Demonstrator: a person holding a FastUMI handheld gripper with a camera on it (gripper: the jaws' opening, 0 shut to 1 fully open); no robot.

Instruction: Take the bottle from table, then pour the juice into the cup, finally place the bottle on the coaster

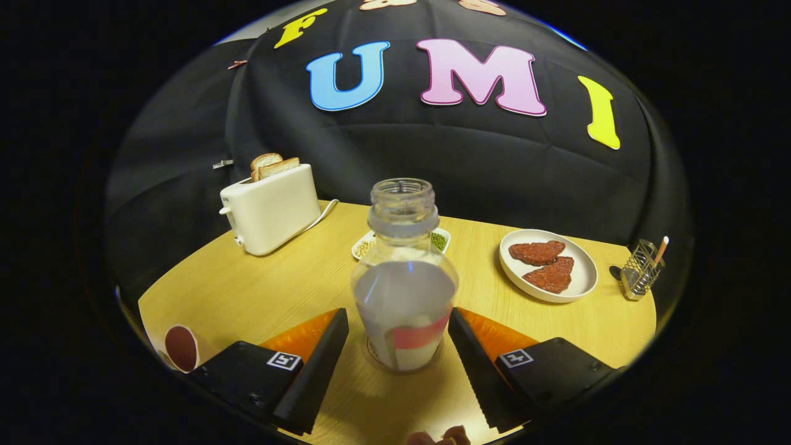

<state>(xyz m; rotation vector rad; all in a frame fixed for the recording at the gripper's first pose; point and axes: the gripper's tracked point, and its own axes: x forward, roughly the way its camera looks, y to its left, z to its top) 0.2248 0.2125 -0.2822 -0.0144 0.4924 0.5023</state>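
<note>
The claw stands at the near edge of the tabletop with its two fingers spread wide, one to each side of the bottle; a gap shows between each finger and the bottle's wall, so the claw grips nothing. The bottle, clear plastic with its cap off, stands upright between the fingers, the open mouth toward 12 o'clock, its lower part holding a pale liquid behind a label band. A faint ring under its base may be the coaster, though this cannot be settled. The arrangement fits either of two stages: fingers brought around the bottle to take it, or parted from it once it has been set down. At 8 o'clock from the bottle, by the tabletop's near edge, a white cup with a dark inside lies within short reach for pouring. Farther off, at 12 o'clock behind the bottle, a divided dish holds beans; at 2 o'clock a white plate carries two pieces of meat, with a wire rack beyond it. At 10 o'clock a white toaster with two bread slices stands clear of the working area.
</note>
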